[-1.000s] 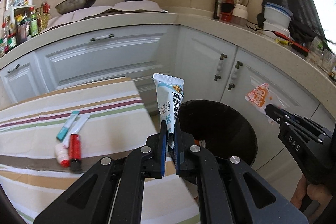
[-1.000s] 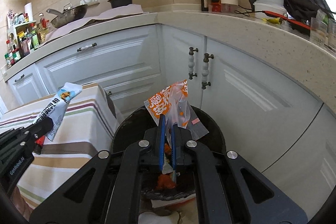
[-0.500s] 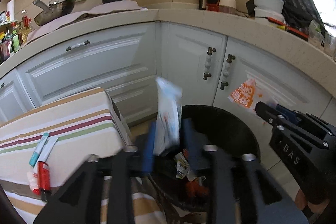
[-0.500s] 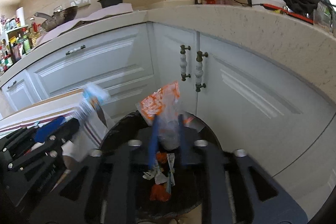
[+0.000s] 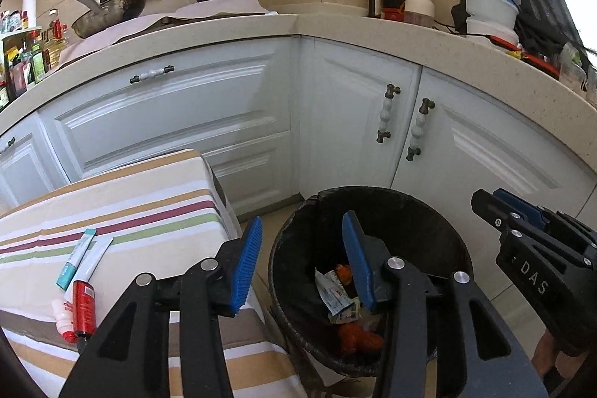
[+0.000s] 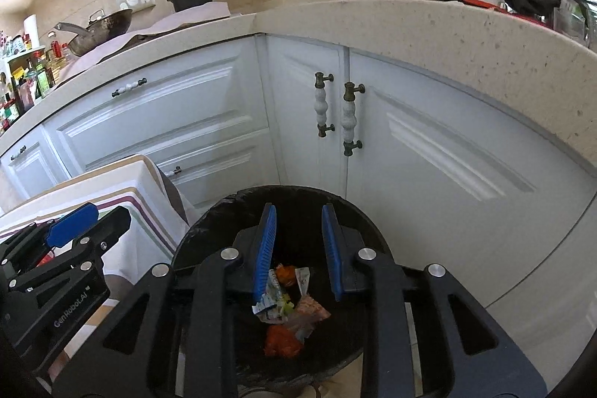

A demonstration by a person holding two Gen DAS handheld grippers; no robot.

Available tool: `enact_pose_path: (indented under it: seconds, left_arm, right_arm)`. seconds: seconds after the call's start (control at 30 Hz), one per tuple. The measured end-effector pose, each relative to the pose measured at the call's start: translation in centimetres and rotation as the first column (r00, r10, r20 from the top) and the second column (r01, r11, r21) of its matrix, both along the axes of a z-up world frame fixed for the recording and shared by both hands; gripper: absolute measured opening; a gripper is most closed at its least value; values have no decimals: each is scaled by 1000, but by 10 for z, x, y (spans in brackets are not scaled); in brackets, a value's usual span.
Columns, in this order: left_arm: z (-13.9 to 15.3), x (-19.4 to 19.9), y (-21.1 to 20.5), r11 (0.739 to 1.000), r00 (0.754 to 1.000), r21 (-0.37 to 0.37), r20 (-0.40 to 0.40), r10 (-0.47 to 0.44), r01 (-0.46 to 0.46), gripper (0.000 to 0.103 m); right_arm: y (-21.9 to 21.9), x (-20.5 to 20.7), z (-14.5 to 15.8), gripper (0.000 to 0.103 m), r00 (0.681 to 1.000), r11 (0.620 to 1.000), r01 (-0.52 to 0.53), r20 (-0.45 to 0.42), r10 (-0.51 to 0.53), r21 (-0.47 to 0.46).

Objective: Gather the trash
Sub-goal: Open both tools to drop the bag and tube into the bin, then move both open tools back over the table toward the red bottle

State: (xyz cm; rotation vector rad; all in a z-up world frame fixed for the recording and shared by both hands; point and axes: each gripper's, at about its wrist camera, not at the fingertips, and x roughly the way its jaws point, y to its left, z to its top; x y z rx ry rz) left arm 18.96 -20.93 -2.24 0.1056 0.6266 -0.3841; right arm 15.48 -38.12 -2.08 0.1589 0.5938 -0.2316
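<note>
A round black trash bin (image 5: 440,230) stands on the floor by the white corner cabinets; it also shows in the right wrist view (image 6: 209,222). Wrappers (image 5: 335,293) lie in its bottom, white, orange and red (image 6: 287,308). My left gripper (image 5: 302,230) is open and empty over the bin's left rim. My right gripper (image 6: 298,211) is open and empty above the bin. On the striped table (image 5: 123,204) lie a teal tube (image 5: 74,258), a white tube (image 5: 89,260) and a red tube (image 5: 84,312).
White cabinet doors (image 5: 358,122) with knobbed handles stand behind the bin. The stone countertop (image 6: 466,36) above holds a wok, a black pot, bottles and white containers. The table edge sits just left of the bin.
Both grippers opened over the bin. The white-blue packet left my left gripper and the orange wrapper left my right gripper; both now lie in the bin.
</note>
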Motion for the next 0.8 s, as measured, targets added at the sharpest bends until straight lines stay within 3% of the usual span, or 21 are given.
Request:
enact_pose_path:
  seconds: [0.6,0.8]
  left_arm:
    - [16,-10,32,999,999,-22,9,48,-48,48]
    - [22,-14,43,997,998,-28,15,69,-68,51]
  right_arm:
    - [27,-11,13,27,1000,999,-28,14,28,-20]
    - [41,-13,16,36,999,999,-45,14,45,-21]
